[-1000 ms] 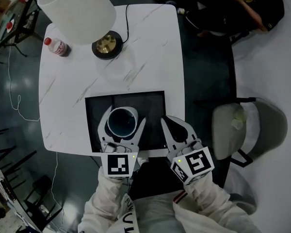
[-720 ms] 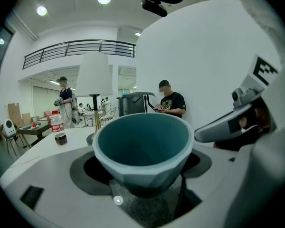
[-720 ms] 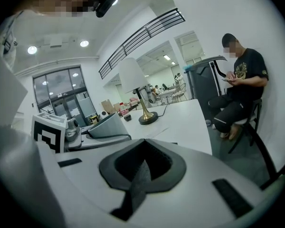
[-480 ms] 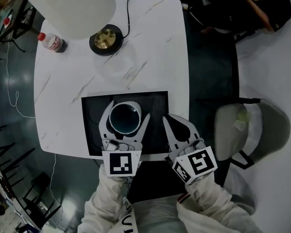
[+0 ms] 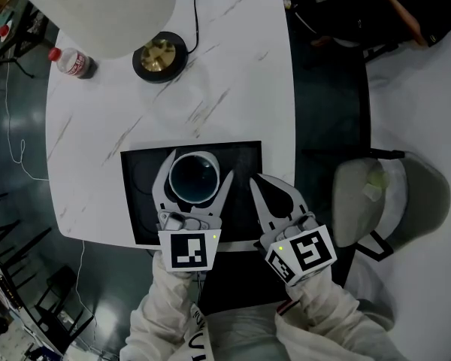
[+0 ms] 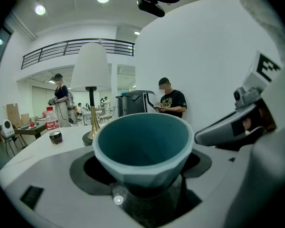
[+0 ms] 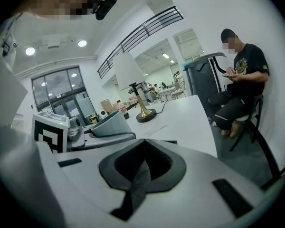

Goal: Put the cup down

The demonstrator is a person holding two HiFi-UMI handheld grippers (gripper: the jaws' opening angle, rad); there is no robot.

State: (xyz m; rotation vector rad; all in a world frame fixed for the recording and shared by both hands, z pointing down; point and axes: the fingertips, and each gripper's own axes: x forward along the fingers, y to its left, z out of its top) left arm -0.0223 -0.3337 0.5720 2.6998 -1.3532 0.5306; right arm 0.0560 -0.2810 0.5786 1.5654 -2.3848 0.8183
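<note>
A teal cup (image 5: 194,180) with a pale rim stands upright between the jaws of my left gripper (image 5: 195,173), which is shut on it over the black mat (image 5: 139,201). Whether the cup's base touches the mat is hidden. The left gripper view has the cup (image 6: 141,146) filling the middle, its inside empty. My right gripper (image 5: 258,183) rests just right of the cup over the mat's right part, jaws together with nothing in them. From the right gripper view the cup (image 7: 109,124) shows at the left.
The mat lies at the near edge of a white marble table (image 5: 233,74). At the far left stand a lamp (image 5: 105,6) on a dark round base (image 5: 159,57) and a red-capped bottle (image 5: 71,62). A grey chair (image 5: 383,194) is to the right, a seated person (image 5: 398,6) beyond.
My left gripper has carried the cup slightly farther away from me over the mat. The right gripper has hardly moved and stays shut.
</note>
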